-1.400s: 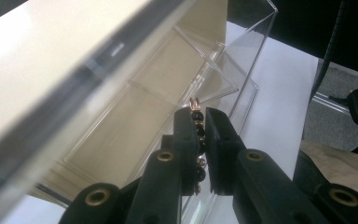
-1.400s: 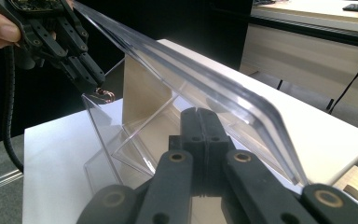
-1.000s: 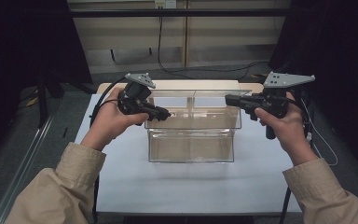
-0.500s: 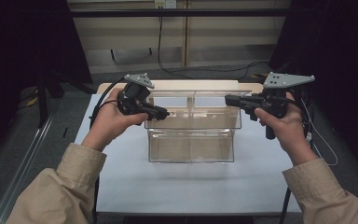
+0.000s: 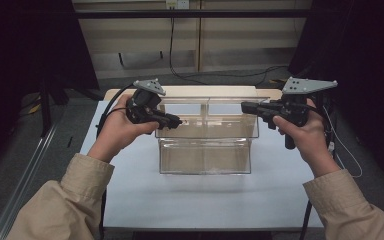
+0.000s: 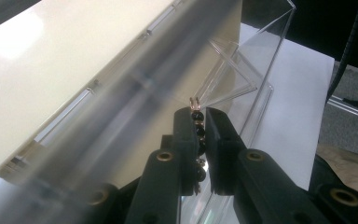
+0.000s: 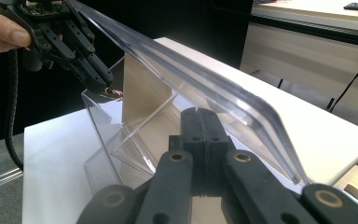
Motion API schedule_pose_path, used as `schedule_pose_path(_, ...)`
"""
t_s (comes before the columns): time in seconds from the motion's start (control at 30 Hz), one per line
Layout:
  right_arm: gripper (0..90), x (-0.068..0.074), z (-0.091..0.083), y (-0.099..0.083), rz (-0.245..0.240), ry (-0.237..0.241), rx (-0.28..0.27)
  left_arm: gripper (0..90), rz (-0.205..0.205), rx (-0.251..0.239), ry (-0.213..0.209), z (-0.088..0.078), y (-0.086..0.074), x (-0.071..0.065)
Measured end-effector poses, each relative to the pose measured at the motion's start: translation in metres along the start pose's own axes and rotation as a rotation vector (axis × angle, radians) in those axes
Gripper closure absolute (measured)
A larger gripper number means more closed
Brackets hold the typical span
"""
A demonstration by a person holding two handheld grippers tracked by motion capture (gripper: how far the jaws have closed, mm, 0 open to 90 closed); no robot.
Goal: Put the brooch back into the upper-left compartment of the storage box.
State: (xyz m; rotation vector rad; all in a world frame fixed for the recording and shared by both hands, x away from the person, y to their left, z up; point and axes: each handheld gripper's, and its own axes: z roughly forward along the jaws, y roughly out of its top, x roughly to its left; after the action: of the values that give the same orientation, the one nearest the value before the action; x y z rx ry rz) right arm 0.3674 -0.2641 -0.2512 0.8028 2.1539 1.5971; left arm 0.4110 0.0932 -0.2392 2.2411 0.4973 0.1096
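A clear acrylic box [image 5: 205, 157] with open compartments stands in the middle of the white table [image 5: 180, 200]. My left gripper [image 5: 175, 120] hovers at the box's upper left edge. Its jaws [image 6: 199, 114] are shut on a short string of dark beads [image 6: 199, 131] with a copper wire end [image 6: 195, 102] poking out past the tips. In the right gripper view that copper end [image 7: 115, 94] hangs just over the box's corner. My right gripper [image 5: 245, 106] is at the box's upper right edge, and its jaws [image 7: 199, 114] are pressed together with nothing between them.
A cream board [image 5: 205, 91] lies behind the box along the table's far edge. Cables [image 5: 107, 112] trail from both grippers. Dark floor and a low shelf [image 5: 190, 45] lie beyond the table. The person's sleeves [image 5: 65, 200] come in at the bottom.
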Motion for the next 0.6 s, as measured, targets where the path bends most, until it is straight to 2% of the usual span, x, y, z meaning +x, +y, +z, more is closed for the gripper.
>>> schedule_pose_path(0.1, 90.0, 0.000, 0.000, 0.000, 0.001, 0.000, 0.000, 77.9, -0.009, -0.004, -0.001, 0.000, -0.001, -0.001)
schedule_pose_path(0.3, 90.0, 0.000, -0.001, 0.000, 0.001, 0.005, 0.001, 71.5, -0.018, -0.019, -0.052, -0.003, -0.004, -0.006)
schedule_pose_path(0.4, 90.0, 0.002, -0.002, 0.000, -0.002, 0.013, 0.001, 64.5, -0.028, -0.037, -0.076, -0.007, -0.005, -0.010)
schedule_pose_path(0.53, 90.0, 0.004, -0.002, -0.001, -0.007, 0.018, 0.009, 55.9, -0.030, -0.036, -0.109, -0.008, -0.009, -0.014)
schedule_pose_path(0.6, 90.0, 0.004, -0.003, -0.001, -0.006, 0.020, 0.011, 52.0, -0.017, -0.030, -0.108, -0.007, -0.011, -0.015)
